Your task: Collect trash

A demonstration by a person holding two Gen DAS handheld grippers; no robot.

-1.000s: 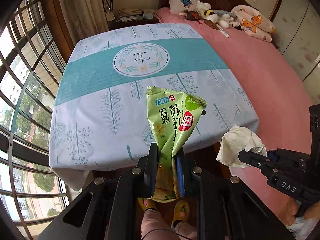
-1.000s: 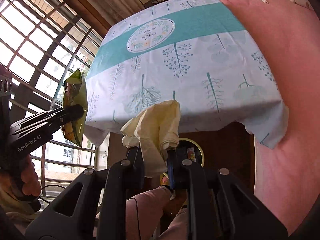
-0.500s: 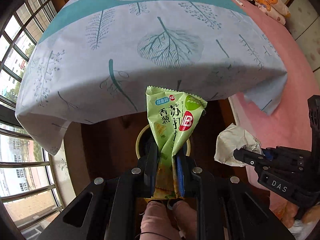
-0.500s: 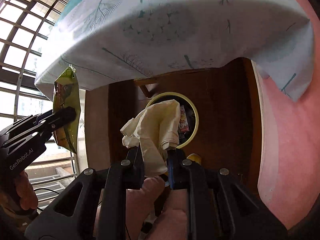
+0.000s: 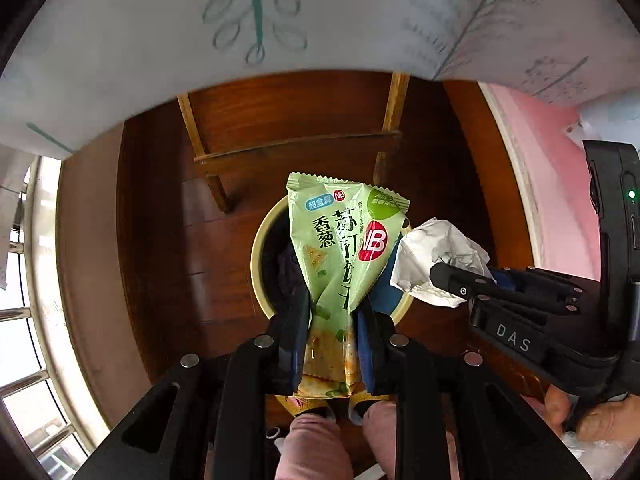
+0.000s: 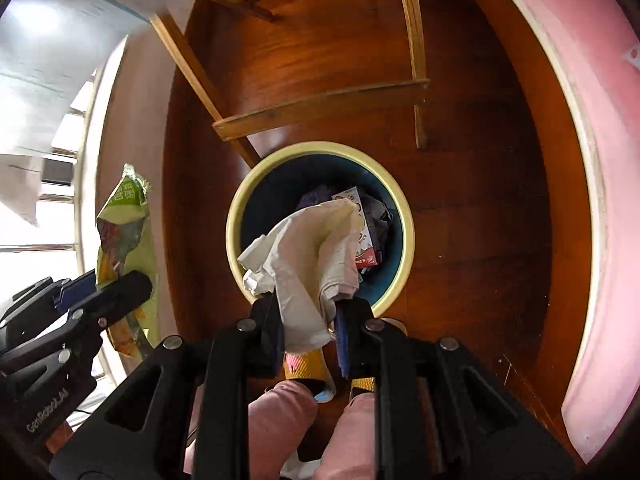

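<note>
Green cracker wrapper [image 5: 344,248] pinched in left gripper [image 5: 332,320], jaws closed on its lower end. Crumpled tissue [image 6: 308,248] clamped likewise in right gripper [image 6: 306,320]. Both hang directly ahead of their fingers, above the bin [image 6: 404,216] on the wooden floor [image 6: 480,200]. Collection looks done; release remains. Bin already holds a small carton [image 6: 362,220] and dark wrappers.

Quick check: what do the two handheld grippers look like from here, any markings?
Both are matte black with silver screw heads and blue pads inside the fingers. The left gripper carries white "GenRobot.AI" lettering; the right gripper reads "DAS" and shows a small green light on its body. No cables are clearly visible.
</note>
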